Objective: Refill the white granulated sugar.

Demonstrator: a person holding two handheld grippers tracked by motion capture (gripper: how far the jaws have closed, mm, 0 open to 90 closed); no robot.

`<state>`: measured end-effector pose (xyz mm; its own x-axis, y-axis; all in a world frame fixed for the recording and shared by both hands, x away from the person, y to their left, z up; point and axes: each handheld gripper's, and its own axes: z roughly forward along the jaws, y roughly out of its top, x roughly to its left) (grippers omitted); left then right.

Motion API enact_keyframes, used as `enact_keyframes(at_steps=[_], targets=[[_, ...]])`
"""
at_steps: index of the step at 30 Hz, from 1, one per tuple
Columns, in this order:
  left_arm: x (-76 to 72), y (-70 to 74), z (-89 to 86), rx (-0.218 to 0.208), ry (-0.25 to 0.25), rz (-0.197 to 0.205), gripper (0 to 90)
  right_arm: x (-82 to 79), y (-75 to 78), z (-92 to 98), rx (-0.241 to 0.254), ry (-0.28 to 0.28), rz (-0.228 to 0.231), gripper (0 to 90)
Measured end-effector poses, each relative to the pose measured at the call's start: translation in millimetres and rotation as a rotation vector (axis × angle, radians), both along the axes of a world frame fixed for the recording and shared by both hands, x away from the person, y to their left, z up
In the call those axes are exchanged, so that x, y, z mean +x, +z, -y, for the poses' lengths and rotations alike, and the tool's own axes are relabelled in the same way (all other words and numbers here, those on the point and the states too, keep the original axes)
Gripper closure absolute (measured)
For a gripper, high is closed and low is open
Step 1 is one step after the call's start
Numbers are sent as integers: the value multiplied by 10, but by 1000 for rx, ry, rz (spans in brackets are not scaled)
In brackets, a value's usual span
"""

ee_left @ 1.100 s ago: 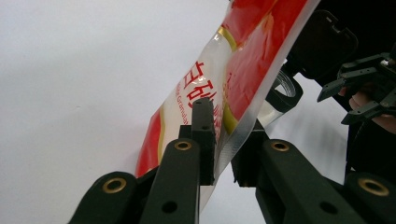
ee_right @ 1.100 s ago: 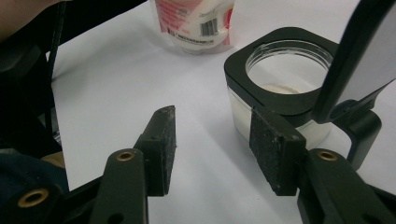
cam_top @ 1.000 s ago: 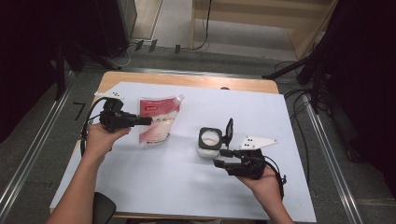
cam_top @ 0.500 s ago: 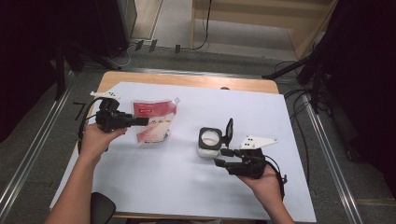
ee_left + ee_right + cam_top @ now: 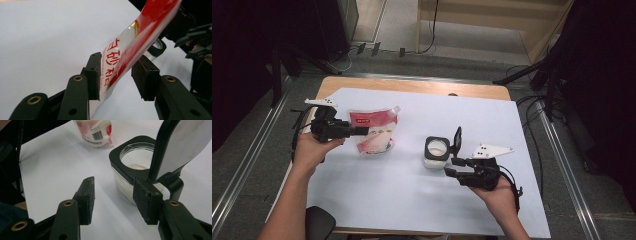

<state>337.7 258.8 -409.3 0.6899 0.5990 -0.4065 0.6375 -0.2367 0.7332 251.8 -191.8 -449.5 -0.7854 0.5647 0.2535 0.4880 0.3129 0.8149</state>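
Note:
A red and white pouch (image 5: pixel 374 131) lies on the white sheet at the left, its near end reaching between the jaws of my left gripper (image 5: pixel 362 131). In the left gripper view the pouch (image 5: pixel 125 57) passes loosely between the pads of that gripper (image 5: pixel 116 77), whose jaws have just been opening. At centre right stands a small clear container (image 5: pixel 436 152) with a black rim and its flip lid (image 5: pixel 457 140) raised. My right gripper (image 5: pixel 452 166) stands open just beside it. In the right gripper view the container (image 5: pixel 132 162) sits just past the right pad of this gripper (image 5: pixel 115 197), and nothing is between the jaws.
The white sheet (image 5: pixel 412 200) covers most of a wooden table (image 5: pixel 412 87). Metal rails run along the floor on both sides, and cables lie on the floor behind the table and at the right.
The left gripper's jaws have opened around the pouch, which has shifted slightly left and settled lower on the sheet. The right hand and the container have not moved.

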Motion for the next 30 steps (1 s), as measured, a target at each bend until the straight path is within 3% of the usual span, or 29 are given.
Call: enact_keyframes(at_steps=[6, 11, 14, 22, 30], targets=[[-23, 32, -26, 35, -12, 9, 564, 2, 41, 91, 17, -6, -12, 568], [-40, 51, -86, 25, -2, 8, 539, 13, 60, 156, 8, -14, -27, 618], [-42, 52, -135, 24, -1, -4, 513, 12, 85, 186, 17, -19, -20, 691], [-72, 44, -231, 42, 12, -13, 508, 72, 93, 266, 32, -58, -77, 896], [-86, 29, -320, 48, 30, -25, 489, 151, 86, 323, 35, -122, -86, 900]])
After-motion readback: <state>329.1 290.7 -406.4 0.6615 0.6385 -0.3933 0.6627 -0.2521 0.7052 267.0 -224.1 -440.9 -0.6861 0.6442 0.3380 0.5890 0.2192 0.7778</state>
